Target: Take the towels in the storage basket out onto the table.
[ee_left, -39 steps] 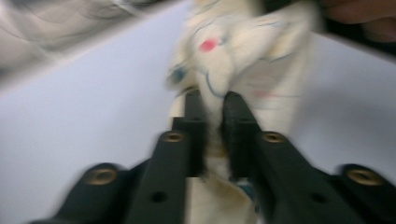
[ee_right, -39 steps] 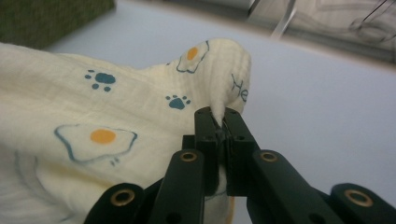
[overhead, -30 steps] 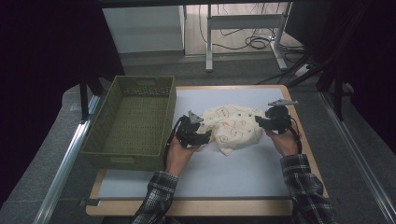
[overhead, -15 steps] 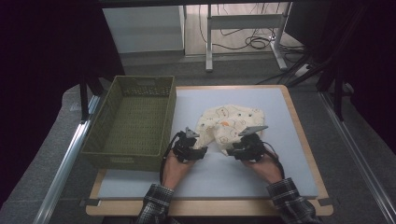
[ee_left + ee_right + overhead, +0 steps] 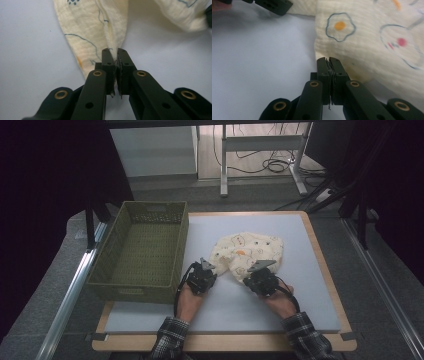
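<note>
Now pinching the soft, floppy printed muslin cloth (image 5: 247,256) lying mid-table beside the green basket (image 5: 140,251), left gripper (image 5: 114,56) and right gripper (image 5: 327,63) both clamping its near edge, having just closed.

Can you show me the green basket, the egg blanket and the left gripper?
Green woven plastic basket (image 5: 182,237): high view, right rim.
Cream cloth with egg drawings (image 5: 247,251): high view, its middle.
Left gripper (image 5: 116,56): left gripper view, jaw tips pinching cloth.
</note>
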`<state>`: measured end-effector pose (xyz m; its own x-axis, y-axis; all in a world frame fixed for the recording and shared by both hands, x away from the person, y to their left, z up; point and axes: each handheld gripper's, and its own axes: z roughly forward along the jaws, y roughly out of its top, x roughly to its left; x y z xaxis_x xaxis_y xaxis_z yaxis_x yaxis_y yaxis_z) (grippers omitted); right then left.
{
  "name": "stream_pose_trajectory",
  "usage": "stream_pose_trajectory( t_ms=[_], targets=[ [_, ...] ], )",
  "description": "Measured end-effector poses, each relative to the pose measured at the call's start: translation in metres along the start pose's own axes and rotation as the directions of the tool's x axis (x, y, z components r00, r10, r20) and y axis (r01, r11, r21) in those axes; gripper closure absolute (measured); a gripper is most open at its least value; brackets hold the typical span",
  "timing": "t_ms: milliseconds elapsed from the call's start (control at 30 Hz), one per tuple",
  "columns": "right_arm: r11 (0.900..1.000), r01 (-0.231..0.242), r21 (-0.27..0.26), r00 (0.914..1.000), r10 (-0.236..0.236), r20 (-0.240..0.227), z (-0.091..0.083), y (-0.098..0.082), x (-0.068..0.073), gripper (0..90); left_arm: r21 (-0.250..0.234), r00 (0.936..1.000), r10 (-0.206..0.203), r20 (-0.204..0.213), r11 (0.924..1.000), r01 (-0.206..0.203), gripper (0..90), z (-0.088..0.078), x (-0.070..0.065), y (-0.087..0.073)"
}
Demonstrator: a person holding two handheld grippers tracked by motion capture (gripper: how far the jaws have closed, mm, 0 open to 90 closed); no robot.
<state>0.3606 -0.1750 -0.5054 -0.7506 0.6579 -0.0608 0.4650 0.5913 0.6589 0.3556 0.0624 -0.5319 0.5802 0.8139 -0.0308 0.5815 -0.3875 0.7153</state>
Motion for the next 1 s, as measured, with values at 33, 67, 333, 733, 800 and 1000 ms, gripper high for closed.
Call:
stream_pose_trajectory(
  t_ms=[33,67,333,733,800,1000],
  targets=[
    [1.000,0.002,0.001,1.0000,-0.002,0.003,-0.008,-0.004,-0.002,87.9,-0.004,1.0000,0.006,0.006,1.0000,-0.006,86.0,-0.004,-0.002,-0.002],
    [1.000,-0.001,0.003,1.0000,0.001,0.009,-0.016,-0.009,-0.003,87.9,-0.009,0.9998,0.012,0.014,0.9999,-0.012,85.8,-0.008,-0.005,-0.003],
    [0.998,-0.058,0.019,0.9983,0.057,0.005,-0.067,-0.064,-0.014,87.5,-0.021,0.9909,0.058,0.121,0.9982,-0.056,82.6,-0.040,-0.035,-0.026],
    [0.987,-0.154,-0.052,0.9851,0.158,0.068,-0.119,-0.094,-0.039,71.7,-0.100,0.9907,0.020,0.135,0.9949,-0.007,40.4,-0.054,-0.030,-0.018],
    [0.982,-0.173,-0.074,0.9803,0.179,0.083,-0.116,-0.085,-0.049,67.7,-0.080,0.9950,0.015,0.099,0.9968,-0.007,41.2,-0.041,-0.026,-0.009],
    [0.974,-0.217,-0.071,0.9663,0.225,0.126,-0.072,-0.066,-0.071,55.1,-0.044,0.9992,-0.037,0.013,0.9983,0.038,41.2,0.000,-0.013,-0.001]
  ],
)
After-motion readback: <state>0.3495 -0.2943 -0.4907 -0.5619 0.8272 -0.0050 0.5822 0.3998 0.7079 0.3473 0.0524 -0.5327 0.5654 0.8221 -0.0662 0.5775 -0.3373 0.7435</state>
